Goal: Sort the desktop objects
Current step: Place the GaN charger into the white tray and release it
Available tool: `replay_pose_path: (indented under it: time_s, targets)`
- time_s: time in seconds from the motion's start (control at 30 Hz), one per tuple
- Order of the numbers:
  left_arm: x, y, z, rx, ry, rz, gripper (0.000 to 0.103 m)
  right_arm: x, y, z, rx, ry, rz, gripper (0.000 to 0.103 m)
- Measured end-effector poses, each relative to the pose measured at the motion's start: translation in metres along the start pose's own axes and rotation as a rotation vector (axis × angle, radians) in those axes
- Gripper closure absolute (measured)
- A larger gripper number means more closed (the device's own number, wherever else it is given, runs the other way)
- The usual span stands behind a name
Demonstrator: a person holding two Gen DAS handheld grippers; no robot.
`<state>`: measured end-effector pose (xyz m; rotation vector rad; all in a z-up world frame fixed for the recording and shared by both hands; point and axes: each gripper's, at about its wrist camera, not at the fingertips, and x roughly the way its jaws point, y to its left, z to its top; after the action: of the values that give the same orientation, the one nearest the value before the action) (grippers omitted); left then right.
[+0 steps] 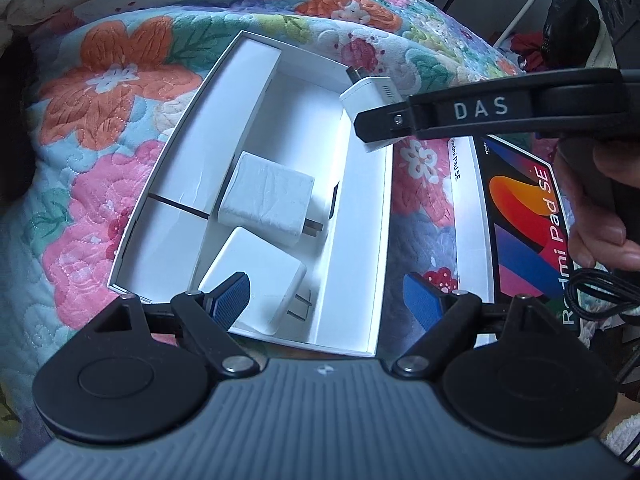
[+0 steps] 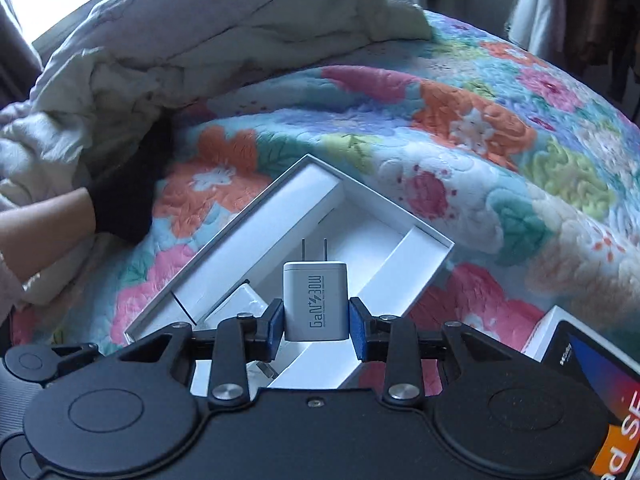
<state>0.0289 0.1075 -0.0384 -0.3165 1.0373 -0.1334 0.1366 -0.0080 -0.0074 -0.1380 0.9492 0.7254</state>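
While the right gripper pinches the white GaN charger by its flat sides, prongs pointing away from the hand, it hangs above the open white box on the bed's floral quilt. The box's middle well lies directly below and ahead. Two more chargers rest there already, seemingly loose. The left gripper stands spread and empty over the box's near end.
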Motion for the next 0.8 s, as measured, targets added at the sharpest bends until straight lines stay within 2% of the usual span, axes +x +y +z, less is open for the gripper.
replay_pose_path:
  time_s: [0.1,0.43,0.57,0.8]
  targets:
    - [0.001,0.003,0.0,0.003,0.003,0.007,0.019,0.011,0.006,0.006,-0.029,0.028,0.023,0.065]
    - [0.007,0.016,0.001,-0.011,0.01,0.044,0.019,0.045,0.0,0.005,-0.015,0.098,0.045,0.064]
    - [0.007,0.019,0.001,-0.018,0.01,0.047,0.019,0.052,0.002,0.005,-0.014,0.113,0.056,0.064]
    - [0.007,0.017,0.001,-0.018,0.014,0.045,0.019,0.051,0.003,0.007,-0.034,0.102,0.027,0.063]
